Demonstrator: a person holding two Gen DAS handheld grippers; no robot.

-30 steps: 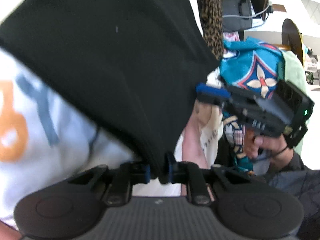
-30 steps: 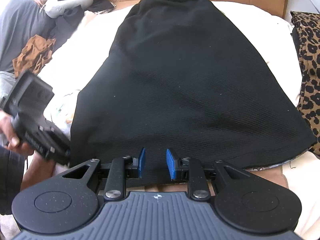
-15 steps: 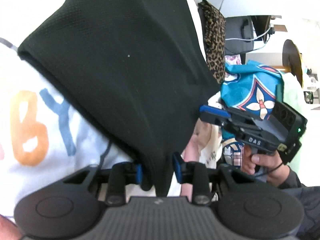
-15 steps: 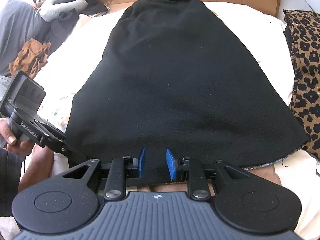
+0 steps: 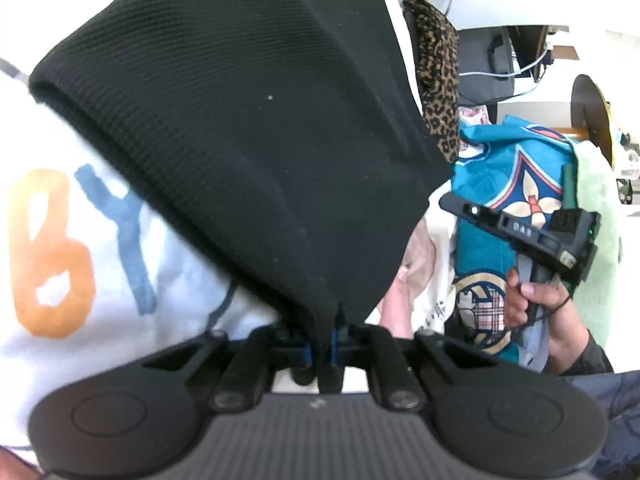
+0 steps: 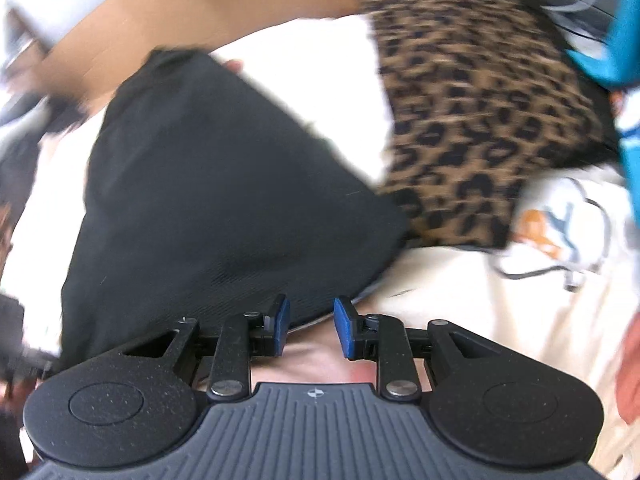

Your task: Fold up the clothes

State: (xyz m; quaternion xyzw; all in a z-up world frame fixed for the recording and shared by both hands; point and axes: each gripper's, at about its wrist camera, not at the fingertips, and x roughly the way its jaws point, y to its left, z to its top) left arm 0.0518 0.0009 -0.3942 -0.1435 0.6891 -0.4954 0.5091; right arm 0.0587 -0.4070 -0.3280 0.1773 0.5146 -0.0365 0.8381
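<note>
The left tool (image 5: 320,350) is closing, its blue pads pinching a corner of the black ribbed knit garment (image 5: 256,128), which lies spread over a white printed cloth (image 5: 80,248). The right tool (image 6: 308,326) is opening, with nothing between its pads, above the garment's near edge beside a leopard-print fabric (image 6: 480,120).

A: What carries everything?
B: A cream-sheeted bed (image 6: 460,300). A black garment (image 6: 208,184) covers the frame's left-centre.
A: And at right?
B: A leopard-print cloth (image 6: 480,120) upper right, a white printed garment (image 6: 560,232) below it.
</note>
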